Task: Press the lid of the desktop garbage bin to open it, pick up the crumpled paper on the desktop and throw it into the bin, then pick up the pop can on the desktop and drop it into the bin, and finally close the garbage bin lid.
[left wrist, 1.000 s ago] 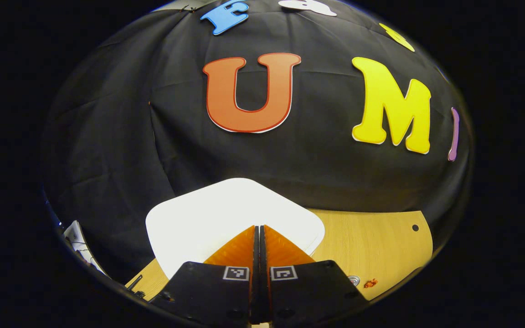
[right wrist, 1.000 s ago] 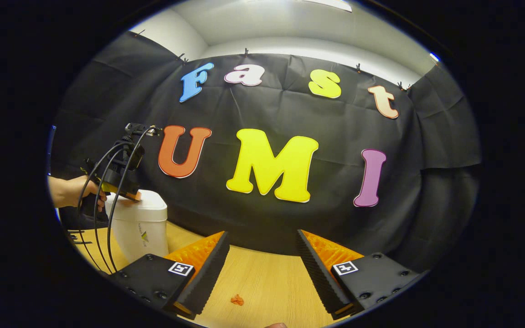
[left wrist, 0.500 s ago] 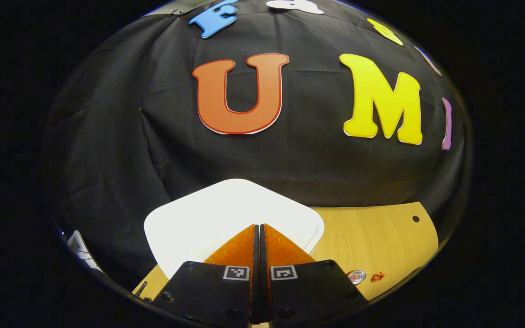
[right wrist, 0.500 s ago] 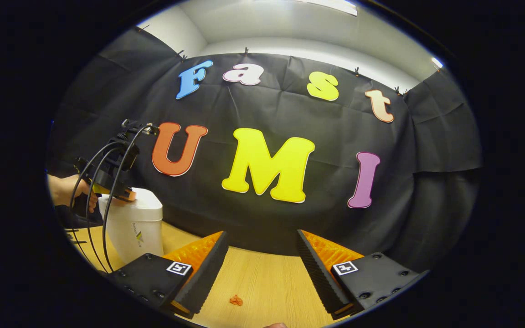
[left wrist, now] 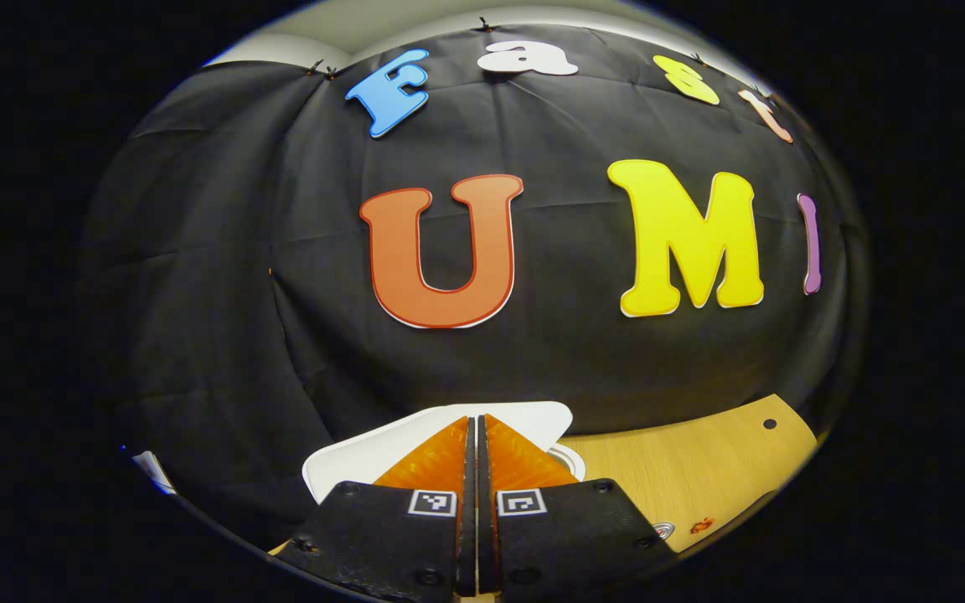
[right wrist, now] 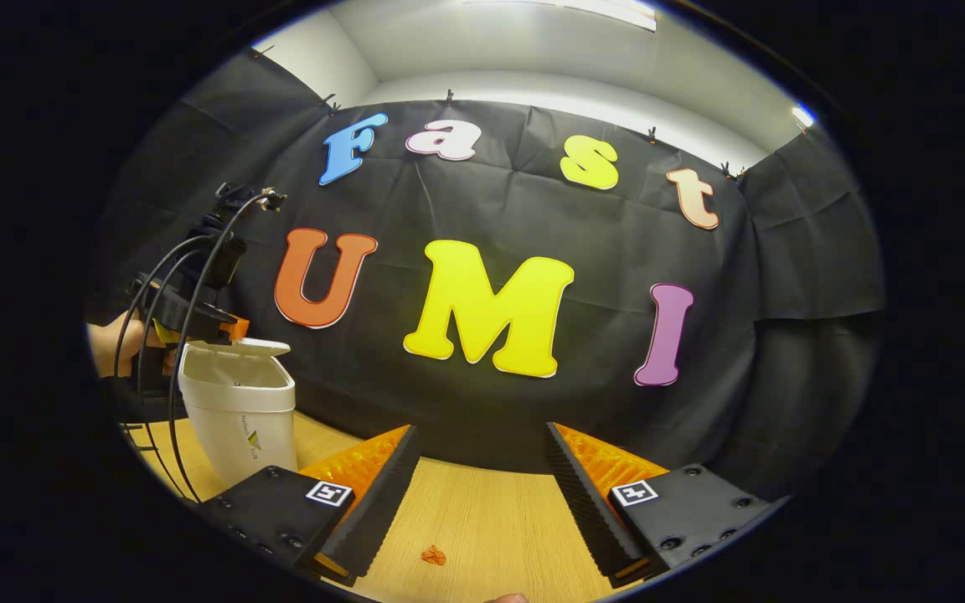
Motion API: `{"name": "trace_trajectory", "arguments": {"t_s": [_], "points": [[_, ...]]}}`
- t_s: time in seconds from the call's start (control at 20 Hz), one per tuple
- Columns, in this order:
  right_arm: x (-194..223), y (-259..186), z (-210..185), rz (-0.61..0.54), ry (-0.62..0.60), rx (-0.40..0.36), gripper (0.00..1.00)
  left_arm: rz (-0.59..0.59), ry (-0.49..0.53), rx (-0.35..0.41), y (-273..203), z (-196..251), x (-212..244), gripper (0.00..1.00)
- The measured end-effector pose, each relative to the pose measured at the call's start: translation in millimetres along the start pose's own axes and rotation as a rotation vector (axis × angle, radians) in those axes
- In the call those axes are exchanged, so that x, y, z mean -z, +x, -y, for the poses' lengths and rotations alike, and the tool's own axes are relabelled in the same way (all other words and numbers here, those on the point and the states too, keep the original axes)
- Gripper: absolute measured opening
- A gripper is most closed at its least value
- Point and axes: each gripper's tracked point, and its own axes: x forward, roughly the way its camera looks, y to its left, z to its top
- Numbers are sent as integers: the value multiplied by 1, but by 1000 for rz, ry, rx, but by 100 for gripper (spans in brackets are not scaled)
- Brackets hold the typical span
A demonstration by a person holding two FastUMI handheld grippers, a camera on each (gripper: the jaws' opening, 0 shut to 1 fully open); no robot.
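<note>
The white desktop bin [right wrist: 239, 410] stands at the left of the wooden table [right wrist: 491, 519] in the right gripper view. Its lid [right wrist: 252, 345] is tilted up, partly open. My left gripper [right wrist: 227, 328], held by a hand [right wrist: 114, 347], sits on top of that lid. In the left gripper view the left gripper [left wrist: 476, 423] is shut, tips over the raised white lid [left wrist: 382, 448]. The pop can [left wrist: 663, 529] and a small orange crumpled paper [left wrist: 702, 525] lie low right there. My right gripper [right wrist: 478, 456] is open above the table, the crumpled paper [right wrist: 433, 554] lying below between its fingers.
Black cables [right wrist: 181, 368] hang from the left gripper in front of the bin. The table [left wrist: 700, 469] runs back to the black cloth wall; a small hole [left wrist: 764, 424] marks its far right part.
The bin lid has popped up from flat to tilted open. My left gripper has risen with it and tipped upward. The right gripper has barely moved.
</note>
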Motion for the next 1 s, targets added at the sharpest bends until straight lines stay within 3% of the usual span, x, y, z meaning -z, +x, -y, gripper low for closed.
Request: {"name": "trace_trajectory", "arguments": {"t_s": [0.05,0.15,0.2,0.25,0.3,0.4,1.0], "points": [[-1,-1,1,3,-1,2,96,4,-8,2,1,0,0,6],[-2,-3,2,7,-4,7,96,5,-32,6,0,0,1,21],[-2,-4,2,6,-5,8,96,5,-44,5,-2,-4,3,40],[-2,-4,2,3,-5,8,96,6,-50,3,-3,-6,4,52],[-1,-5,1,0,-7,8,96,7,-54,-1,-4,-8,4,77],[-2,-7,0,1,-13,8,97,24,-62,-5,-7,-12,1,96],[0,-11,-9,1,-34,2,96,173,-69,49,-51,-1,-44,99]]}}
